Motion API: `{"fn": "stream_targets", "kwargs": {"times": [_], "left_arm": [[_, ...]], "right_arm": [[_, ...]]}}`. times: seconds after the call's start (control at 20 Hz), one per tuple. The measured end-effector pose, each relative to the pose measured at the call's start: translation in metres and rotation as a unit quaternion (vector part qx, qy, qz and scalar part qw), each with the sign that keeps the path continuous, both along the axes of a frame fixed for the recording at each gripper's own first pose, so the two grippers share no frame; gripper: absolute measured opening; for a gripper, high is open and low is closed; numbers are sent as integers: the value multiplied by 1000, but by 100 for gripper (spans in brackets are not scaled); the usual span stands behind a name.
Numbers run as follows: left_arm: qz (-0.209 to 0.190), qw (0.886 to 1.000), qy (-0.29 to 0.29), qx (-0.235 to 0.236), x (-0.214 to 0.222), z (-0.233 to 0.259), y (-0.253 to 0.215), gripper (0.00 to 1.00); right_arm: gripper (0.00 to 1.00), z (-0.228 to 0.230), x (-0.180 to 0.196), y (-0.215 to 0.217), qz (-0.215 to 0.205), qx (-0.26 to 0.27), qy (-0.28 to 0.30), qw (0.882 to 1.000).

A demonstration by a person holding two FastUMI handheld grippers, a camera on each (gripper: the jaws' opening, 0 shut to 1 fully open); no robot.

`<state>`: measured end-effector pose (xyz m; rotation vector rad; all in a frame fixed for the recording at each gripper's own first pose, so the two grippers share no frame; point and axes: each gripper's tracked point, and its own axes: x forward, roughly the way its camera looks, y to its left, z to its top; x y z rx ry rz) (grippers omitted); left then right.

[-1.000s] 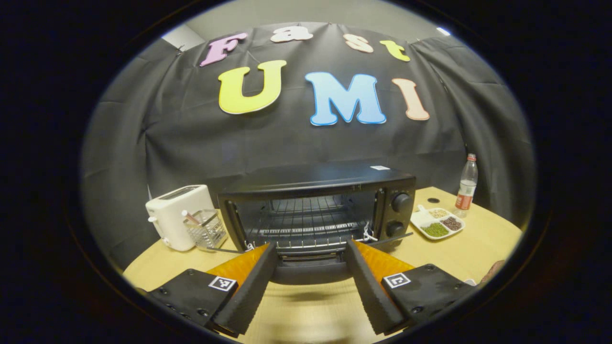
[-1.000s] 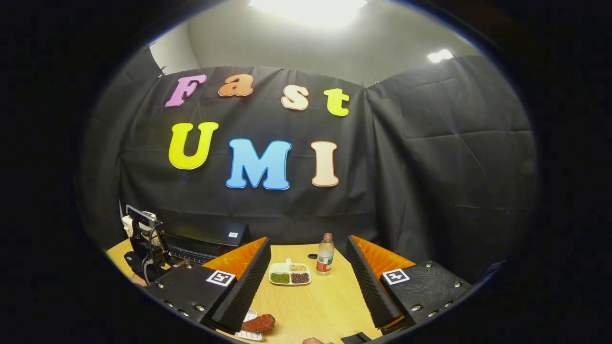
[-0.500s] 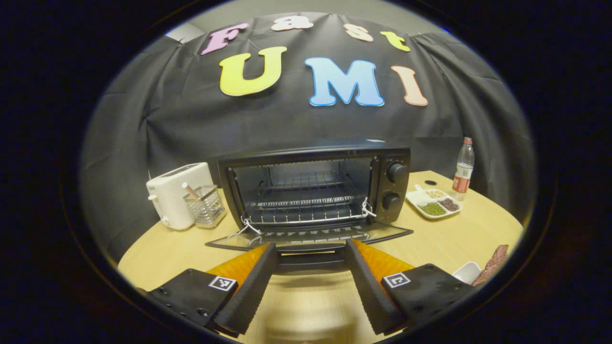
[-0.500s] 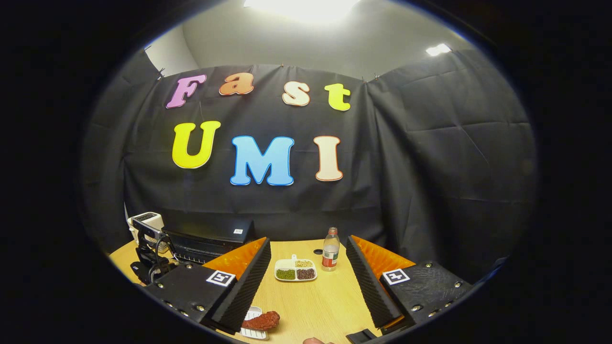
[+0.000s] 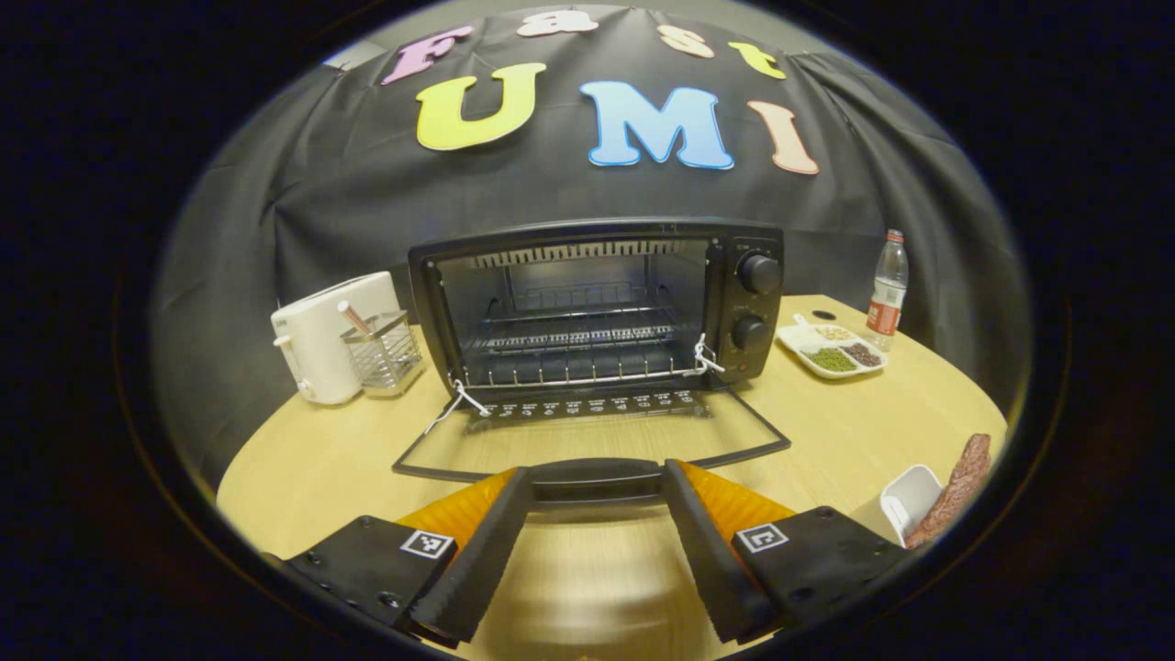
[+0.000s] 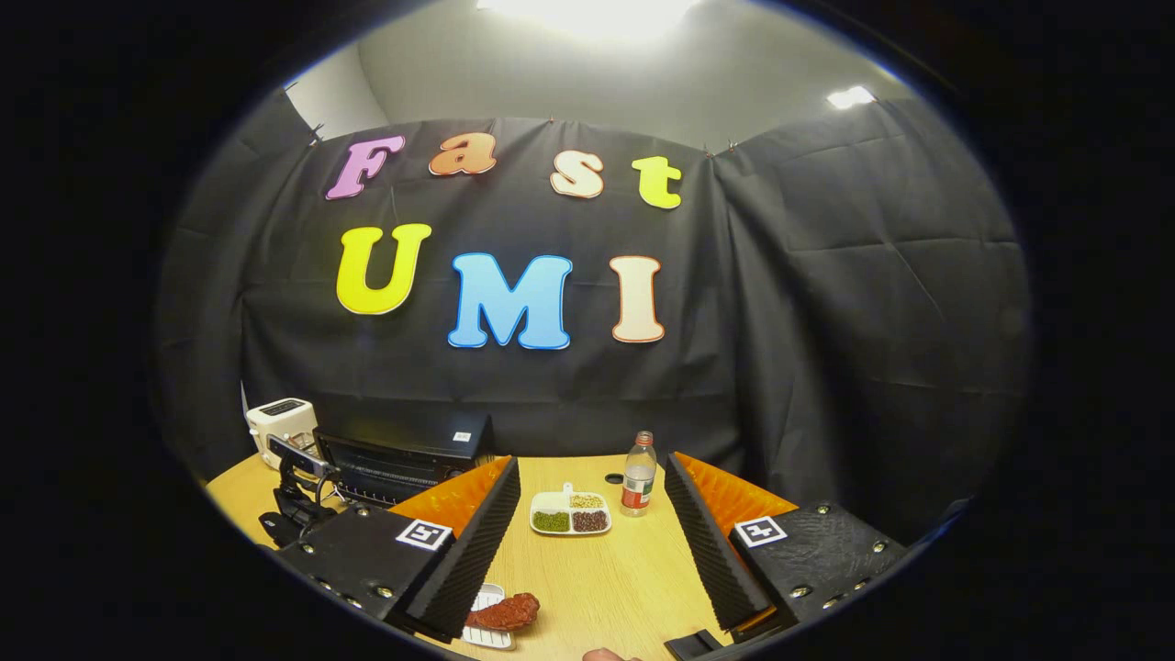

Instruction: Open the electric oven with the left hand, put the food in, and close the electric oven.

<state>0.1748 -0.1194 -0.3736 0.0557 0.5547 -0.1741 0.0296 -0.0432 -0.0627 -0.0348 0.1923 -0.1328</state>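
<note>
The black electric oven [image 5: 597, 303] stands at the table's middle with its glass door [image 5: 592, 431] folded down flat and its wire rack bare. The door's handle [image 5: 597, 477] lies across the gap at the tips of my left gripper [image 5: 595, 470], whose jaws stand wide apart, not pressing on it. A reddish-brown piece of food [image 5: 955, 477] rests on a small white tray [image 5: 909, 500] at the right; the same food [image 6: 503, 612] lies just below my right gripper [image 6: 592, 462], which hangs open and holds nothing. The oven [image 6: 404, 450] sits to the left in the right gripper view.
A white toaster [image 5: 326, 335] and a wire holder [image 5: 384, 349] stand left of the oven. A divided dish of beans [image 5: 831, 349] and a plastic bottle [image 5: 886, 289] sit to its right. The round wooden table [image 5: 854, 422] has bare room in front.
The oven door has swung from half open down to flat. My left gripper went down and back with the handle. The right gripper has barely shifted.
</note>
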Motion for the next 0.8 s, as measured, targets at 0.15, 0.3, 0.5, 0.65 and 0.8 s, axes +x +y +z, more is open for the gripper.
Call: {"fn": "stream_targets", "kwargs": {"times": [0.15, 0.3, 0.5, 0.65, 0.8], "left_arm": [[2, 1000, -3, 1, -14, 4, 2, 96], [27, 999, -20, 4, -37, 27, 16, 96], [62, 996, -60, -4, -68, 86, 39, 100], [74, 992, -105, -12, -84, 143, 50, 100], [86, 985, -147, -23, -100, 198, 57, 100]], "right_arm": [[96, -6, 1, 6, 19, 0, 4, 1000], [96, -10, 4, 15, 57, 16, 6, 998], [96, -19, 5, 16, 85, 42, 6, 995], [96, -37, 6, 19, 103, 56, 22, 993], [96, -52, 7, 20, 116, 71, 40, 990]]}}
